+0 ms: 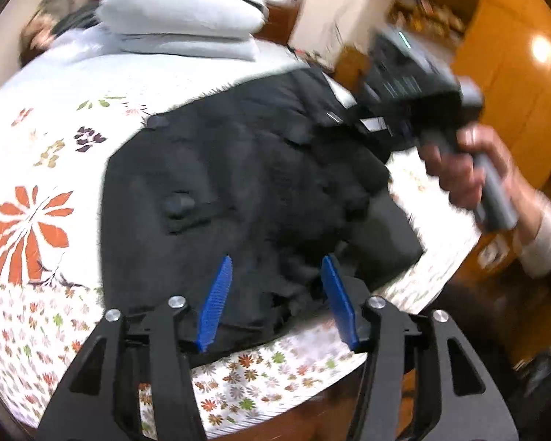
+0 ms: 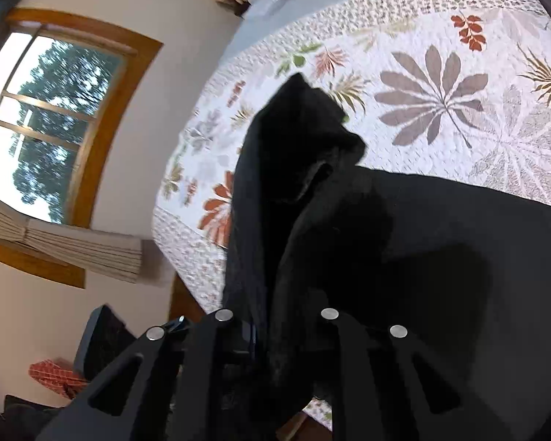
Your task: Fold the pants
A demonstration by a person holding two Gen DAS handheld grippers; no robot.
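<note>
The pants (image 1: 238,183), black and partly folded, lay on the bed (image 1: 55,128), near its edge, on a white quilt (image 2: 422,55) printed with leaves and flowers. In the left wrist view they made a broad dark heap, and one end of them was lifted toward the right gripper (image 1: 396,110). In the right wrist view a bunch of the black cloth (image 2: 297,147) rose between that gripper's arms; its fingers were hidden by the fabric, but it seemed to be closed on the pants. The person's right hand (image 1: 459,169) held the grey handle of this gripper, above the right side of the bed. Two grey pillows (image 1: 180,11) were stacked at the far end of the bed. A window (image 2: 55,121) with a wooden frame was in the wall beside the bed. The left gripper (image 1: 275,294) was over the near edge of the pants, its blue fingers (image 1: 215,301) spread wide apart and holding nothing.
</note>
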